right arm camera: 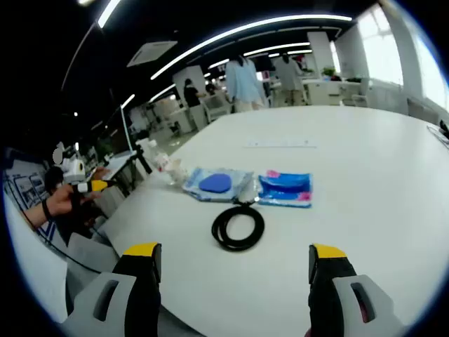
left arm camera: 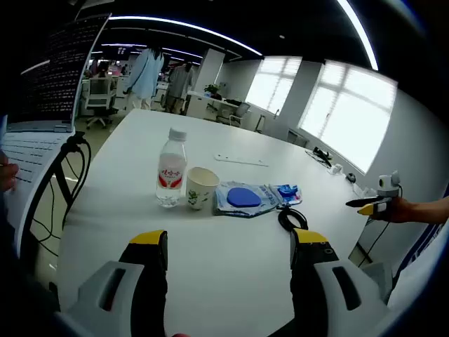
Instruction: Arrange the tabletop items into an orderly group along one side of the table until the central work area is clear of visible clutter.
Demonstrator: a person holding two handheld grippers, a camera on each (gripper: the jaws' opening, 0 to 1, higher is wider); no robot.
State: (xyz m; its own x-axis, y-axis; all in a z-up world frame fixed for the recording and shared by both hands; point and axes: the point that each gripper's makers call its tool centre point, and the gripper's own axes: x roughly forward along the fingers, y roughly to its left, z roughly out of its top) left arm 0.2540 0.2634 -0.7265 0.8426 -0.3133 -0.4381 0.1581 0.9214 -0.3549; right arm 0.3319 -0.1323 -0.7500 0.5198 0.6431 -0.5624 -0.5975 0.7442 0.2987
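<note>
On the white table (left arm camera: 231,281) stand a clear water bottle (left arm camera: 170,168) with a red label and a paper cup (left arm camera: 200,187) beside it. To their right lie a clear bag holding a blue round pad (left arm camera: 242,197), a blue packet (left arm camera: 286,193) and a black cable coil (left arm camera: 291,217). My left gripper (left arm camera: 228,246) is open, short of them over bare table. In the right gripper view the cable coil (right arm camera: 238,226) lies just ahead of my open right gripper (right arm camera: 235,256), with the bag (right arm camera: 214,184) and the packet (right arm camera: 285,188) behind it.
A thin white strip (left arm camera: 240,160) lies farther back on the table. An open laptop (left arm camera: 49,70) with black cables (left arm camera: 63,182) sits at the left edge. Small items (left arm camera: 330,160) lie at the far right edge. People stand in the office behind. A hand holds the left gripper (right arm camera: 88,186).
</note>
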